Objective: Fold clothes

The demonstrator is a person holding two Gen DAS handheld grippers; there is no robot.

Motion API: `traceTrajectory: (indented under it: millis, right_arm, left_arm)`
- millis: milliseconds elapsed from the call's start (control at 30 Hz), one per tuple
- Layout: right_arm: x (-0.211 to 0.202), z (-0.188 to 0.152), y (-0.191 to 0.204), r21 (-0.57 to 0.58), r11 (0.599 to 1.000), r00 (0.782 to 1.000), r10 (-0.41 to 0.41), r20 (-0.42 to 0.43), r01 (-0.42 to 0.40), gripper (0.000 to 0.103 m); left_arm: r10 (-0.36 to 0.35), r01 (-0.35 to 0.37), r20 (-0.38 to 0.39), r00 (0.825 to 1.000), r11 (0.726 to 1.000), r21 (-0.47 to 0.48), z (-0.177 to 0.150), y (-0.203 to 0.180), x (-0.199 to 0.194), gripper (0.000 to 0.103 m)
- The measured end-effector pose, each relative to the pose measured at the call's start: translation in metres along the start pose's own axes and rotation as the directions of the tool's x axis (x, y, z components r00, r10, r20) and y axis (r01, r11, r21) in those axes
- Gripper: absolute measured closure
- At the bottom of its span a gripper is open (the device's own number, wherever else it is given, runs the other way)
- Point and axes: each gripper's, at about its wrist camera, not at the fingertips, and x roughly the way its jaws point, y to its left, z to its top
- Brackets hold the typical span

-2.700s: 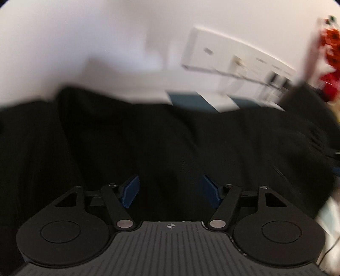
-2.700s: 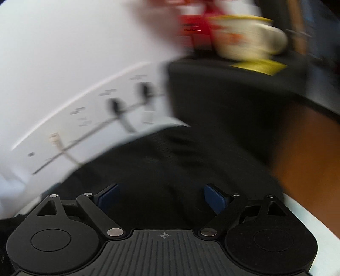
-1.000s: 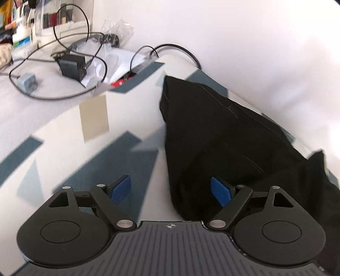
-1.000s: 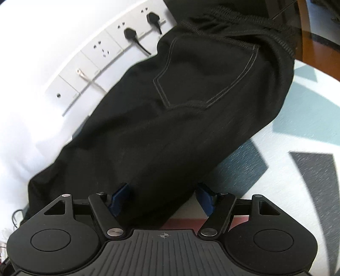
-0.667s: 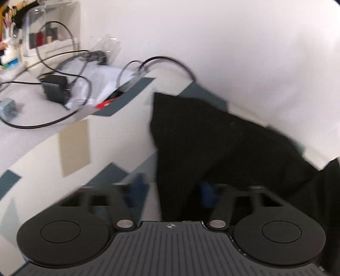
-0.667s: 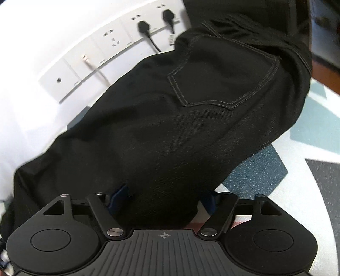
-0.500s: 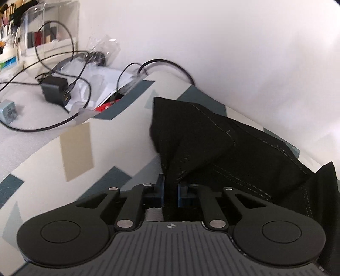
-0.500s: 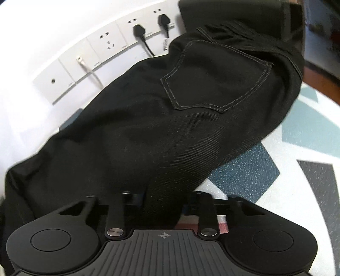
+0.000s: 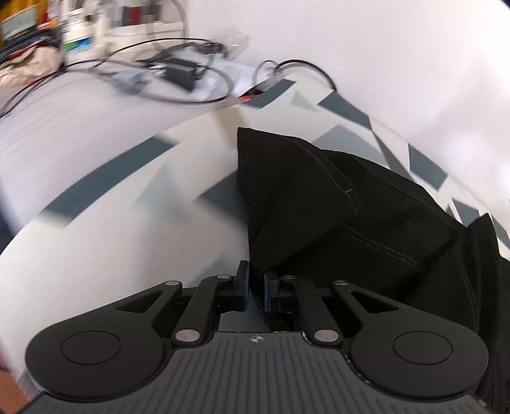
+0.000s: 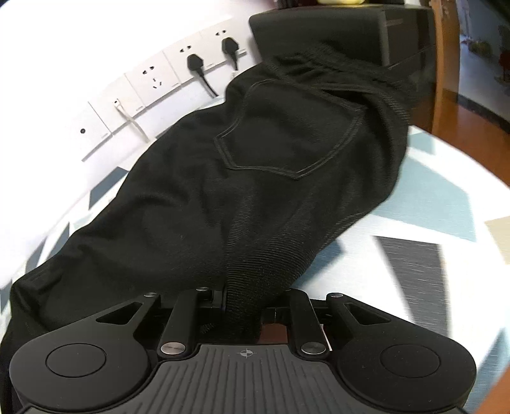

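A pair of black trousers (image 10: 271,178) lies on a white cloth with grey-blue shapes (image 10: 430,203). A back pocket with stitched outline faces up. My right gripper (image 10: 244,305) is shut on the near edge of the trousers, with bunched ribbed fabric between the jaws. In the left wrist view the trouser leg end (image 9: 293,191) lies on the same cloth (image 9: 127,223). My left gripper (image 9: 256,286) is shut on its near hem edge, lifted slightly.
Wall sockets (image 10: 165,76) with two black plugs line the white wall behind the trousers. A black box (image 10: 350,28) stands at the back right. Cables and a black adapter (image 9: 181,71) clutter the far left beyond the cloth.
Both grippers went from open to shut on the trousers' near edge. The left one has moved and lifted the hem since then; its view is blurred by motion.
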Motion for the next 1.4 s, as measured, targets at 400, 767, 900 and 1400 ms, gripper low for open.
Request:
traceTrajectory:
  millis: [400, 767, 900, 1400]
  right_arm:
    - [-0.044, -0.005, -0.020, -0.007, 1.000, 1.000, 0.014, -0.018, -0.014, 0.056]
    - [-0.063, -0.004, 0.049, -0.049, 0.998, 0.999, 0.036, 0.037, -0.034, 0.049]
    - [-0.066, -0.022, 0.123, -0.155, 0.986, 0.994, 0.077, 0.083, -0.064, 0.049]
    - [0.032, -0.208, 0.491, -0.575, 0.644, 0.838, 0.206, -0.505, -0.505, 0.046]
  left_arm:
    - [0.082, -0.086, 0.035, 0.996, 0.987, 0.133, -0.051, 0.031, -0.069, 0.057]
    - [-0.047, 0.024, 0.056, 0.997, 0.932, 0.362, -0.040, 0.023, -0.051, 0.063]
    - [-0.157, 0.120, 0.059, 0.986, 0.908, 0.401, -0.035, 0.041, -0.049, 0.080]
    - [-0.480, 0.471, -0.090, 0.872, 0.776, 0.420, -0.018, 0.094, -0.022, 0.087]
